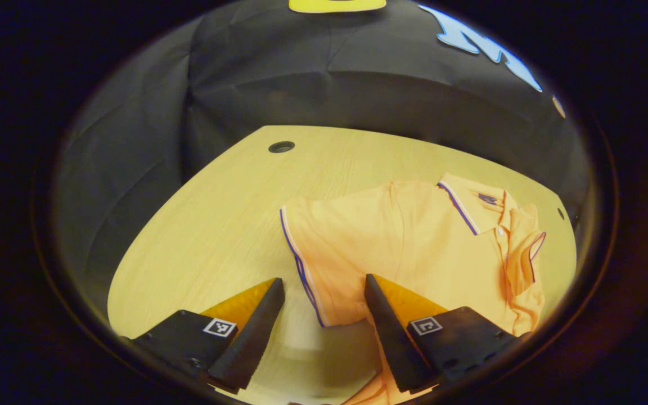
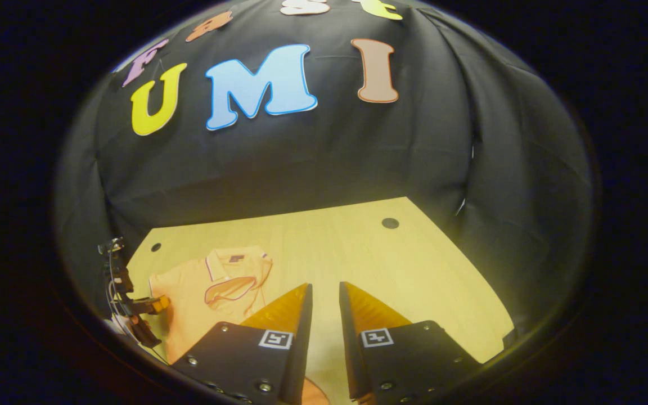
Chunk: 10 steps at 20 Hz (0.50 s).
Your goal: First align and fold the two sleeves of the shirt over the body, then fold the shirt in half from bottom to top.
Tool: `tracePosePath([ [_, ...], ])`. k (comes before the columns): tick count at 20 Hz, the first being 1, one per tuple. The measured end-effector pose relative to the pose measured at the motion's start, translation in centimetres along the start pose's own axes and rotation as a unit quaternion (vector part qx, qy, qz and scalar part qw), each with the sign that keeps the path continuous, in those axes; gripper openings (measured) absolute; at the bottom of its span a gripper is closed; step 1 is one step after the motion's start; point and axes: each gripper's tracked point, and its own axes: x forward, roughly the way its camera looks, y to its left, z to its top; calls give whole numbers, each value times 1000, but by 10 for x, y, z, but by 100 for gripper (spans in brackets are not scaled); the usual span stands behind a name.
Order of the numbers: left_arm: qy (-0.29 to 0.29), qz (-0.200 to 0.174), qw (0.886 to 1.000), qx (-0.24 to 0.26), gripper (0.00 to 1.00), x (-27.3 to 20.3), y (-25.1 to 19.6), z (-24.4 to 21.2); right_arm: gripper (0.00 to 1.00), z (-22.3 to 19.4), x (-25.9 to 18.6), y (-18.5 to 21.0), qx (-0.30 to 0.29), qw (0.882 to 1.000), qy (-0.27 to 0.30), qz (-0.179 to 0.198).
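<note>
An orange polo shirt with blue-and-white trim lies flat on the wooden table, collar toward the far right. Its near sleeve is spread out to the left. The far sleeve lies folded over the chest. My left gripper is open, low over the table, and the near sleeve's hem runs between its fingers. In the right gripper view the shirt lies at the left, and my right gripper hovers beside it with a narrow gap and nothing held.
Round cable holes sit near the table's back edge, and a smaller hole lies beyond the collar. Black cloth walls close in behind and at the sides. Bare tabletop stretches right of the shirt.
</note>
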Motion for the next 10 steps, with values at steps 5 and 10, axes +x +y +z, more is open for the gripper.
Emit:
tracePosePath([
  [5, -7, -29, 1000, 10, 71, 2, -13, 3, 30, -5, -2, -7, -4, 1000, 3, -2],
  [10, -2, -39, 999, 2, 14, 3, -17, 3, 32, -7, -2, -8, -8, 1000, 4, -1],
])
